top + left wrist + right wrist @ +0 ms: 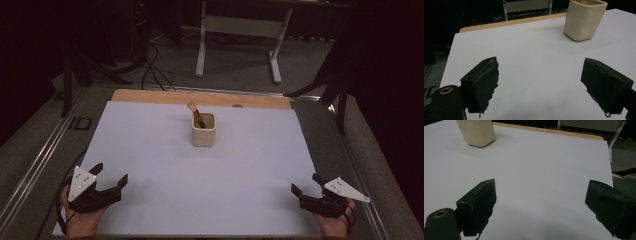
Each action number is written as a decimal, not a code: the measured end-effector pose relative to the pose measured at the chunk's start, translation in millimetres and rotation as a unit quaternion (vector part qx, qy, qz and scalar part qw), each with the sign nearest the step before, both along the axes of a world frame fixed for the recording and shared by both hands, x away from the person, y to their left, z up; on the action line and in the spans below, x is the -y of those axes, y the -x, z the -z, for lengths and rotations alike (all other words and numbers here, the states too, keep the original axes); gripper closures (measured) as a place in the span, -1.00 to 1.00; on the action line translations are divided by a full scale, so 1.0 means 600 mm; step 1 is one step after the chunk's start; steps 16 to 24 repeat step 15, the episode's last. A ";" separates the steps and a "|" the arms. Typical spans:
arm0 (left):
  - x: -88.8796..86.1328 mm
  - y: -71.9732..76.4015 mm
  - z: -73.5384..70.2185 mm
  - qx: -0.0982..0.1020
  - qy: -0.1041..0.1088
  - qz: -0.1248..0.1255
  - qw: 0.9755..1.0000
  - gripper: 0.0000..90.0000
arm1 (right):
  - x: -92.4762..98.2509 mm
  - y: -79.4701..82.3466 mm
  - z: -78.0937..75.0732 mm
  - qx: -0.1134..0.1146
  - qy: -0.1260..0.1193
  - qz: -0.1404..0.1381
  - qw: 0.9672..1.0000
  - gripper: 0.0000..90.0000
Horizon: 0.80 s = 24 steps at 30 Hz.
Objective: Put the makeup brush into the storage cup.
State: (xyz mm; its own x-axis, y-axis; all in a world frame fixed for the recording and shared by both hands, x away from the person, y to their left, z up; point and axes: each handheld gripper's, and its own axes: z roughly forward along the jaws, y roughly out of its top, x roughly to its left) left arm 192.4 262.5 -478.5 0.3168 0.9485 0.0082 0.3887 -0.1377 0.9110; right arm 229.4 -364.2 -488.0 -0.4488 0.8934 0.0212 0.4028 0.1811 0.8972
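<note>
High view shows a cream cup [203, 131] standing upright near the middle of the white sheet [150, 150], with a brush [196, 114] leaning inside it, bristles up. Left gripper [111, 177] rests at the sheet's near left corner and right gripper [305, 184] at its near right corner, both well apart from the cup, each with jaws spread wide and holding nothing

The high view looks forward and down from above; both gripper views sit low, near the white paper sheet [150, 150] — sharing the cream square ceramic cup [584, 20] at 12 o'clock.
</note>
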 end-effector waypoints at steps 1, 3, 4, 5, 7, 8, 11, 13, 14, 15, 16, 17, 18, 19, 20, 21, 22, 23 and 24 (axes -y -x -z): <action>-0.002 0.002 0.001 0.000 -0.002 -0.002 1.000 -0.66 | 0.001 0.000 0.000 0.000 0.000 0.000 1.000 -0.79; -0.006 0.004 0.001 0.001 0.000 -0.006 1.000 -0.66 | 0.002 0.000 0.000 0.000 -0.001 0.001 1.000 -0.79; -0.008 0.004 0.001 0.001 0.001 -0.008 1.000 -0.66 | 0.002 0.001 0.000 0.000 -0.002 0.000 1.000 -0.79; -0.010 0.004 0.001 0.001 0.003 -0.010 1.000 -0.66 | 0.002 0.000 0.000 0.000 -0.002 0.000 1.000 -0.79; -0.011 0.004 0.002 0.001 0.004 -0.011 1.000 -0.66 | 0.002 0.000 0.000 0.000 -0.002 -0.001 1.000 -0.79; -0.011 0.004 0.003 0.001 0.004 -0.011 1.000 -0.66 | 0.002 0.001 0.000 0.000 -0.001 -0.001 1.000 -0.79; -0.012 0.004 0.003 0.000 0.004 -0.011 1.000 -0.66 | 0.002 0.001 -0.001 0.000 -0.002 -0.001 1.000 -0.79; -0.012 0.004 0.003 0.000 0.004 -0.011 1.000 -0.66 | 0.002 0.001 -0.001 0.000 -0.002 -0.001 1.000 -0.79; -0.012 0.003 0.003 0.002 0.006 -0.011 1.000 -0.66 | 0.002 0.001 -0.001 0.000 -0.001 0.000 1.000 -0.79; -0.012 0.003 0.003 0.002 0.006 -0.011 1.000 -0.66 | 0.002 0.001 -0.001 0.000 -0.002 -0.001 1.000 -0.79; -0.012 0.003 0.003 0.002 0.006 -0.011 1.000 -0.66 | 0.002 0.001 -0.001 0.000 -0.002 -0.001 1.000 -0.79; -0.012 0.003 0.003 0.002 0.006 -0.011 1.000 -0.66 | 0.002 0.001 -0.001 0.000 -0.002 -0.001 1.000 -0.79; -0.012 0.003 0.003 0.002 0.006 -0.011 1.000 -0.66 | 0.002 0.001 -0.001 0.000 -0.002 -0.001 1.000 -0.79; -0.012 0.003 0.003 0.002 0.006 -0.011 1.000 -0.66 | 0.002 0.001 -0.001 0.000 -0.002 -0.001 1.000 -0.79; -0.012 0.003 0.003 0.002 0.006 -0.011 1.000 -0.66 | 0.002 0.001 -0.001 0.000 -0.002 -0.001 1.000 -0.79; -0.012 0.003 0.003 0.002 0.006 -0.011 1.000 -0.66 | 0.002 0.001 -0.001 0.000 -0.002 -0.001 1.000 -0.79; -0.012 0.003 0.003 0.002 0.006 -0.011 1.000 -0.66 | 0.002 0.001 -0.001 0.000 -0.002 -0.001 1.000 -0.79; -0.012 0.003 0.003 0.002 0.006 -0.011 1.000 -0.66 | 0.002 0.001 -0.001 0.000 -0.002 -0.001 1.000 -0.79; -0.012 0.003 0.003 0.002 0.006 -0.011 1.000 -0.66 | 0.002 0.001 -0.001 0.000 -0.002 -0.001 1.000 -0.79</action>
